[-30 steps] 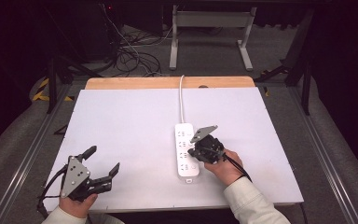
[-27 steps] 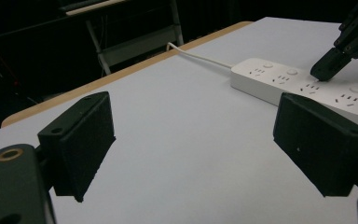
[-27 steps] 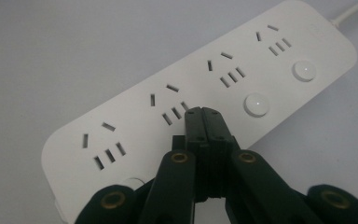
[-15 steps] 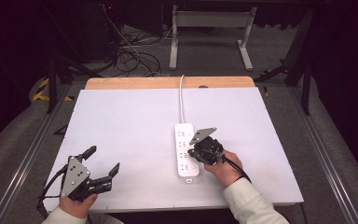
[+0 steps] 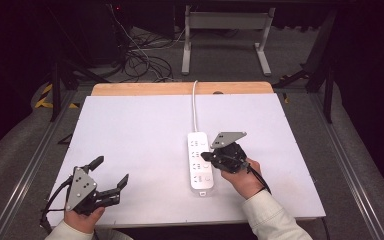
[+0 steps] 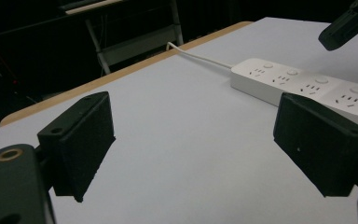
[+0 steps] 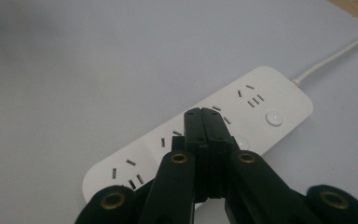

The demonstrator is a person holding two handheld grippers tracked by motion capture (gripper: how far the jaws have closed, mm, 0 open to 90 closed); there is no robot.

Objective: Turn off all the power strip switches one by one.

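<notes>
Dim room behind a white-topped table

The white rectangular tabletop has a pale wooden far edge; beyond lie grey carpeted floor, tangled black cables (partly in shadow) and a grey metal stand frame.

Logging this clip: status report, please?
Right gripper shut, empty, over the power strip. Left gripper open, idle at table's near left. Nothing in the way.

right claw | lifted slightly above power strip | jaws pressed together, nothing between
</notes>
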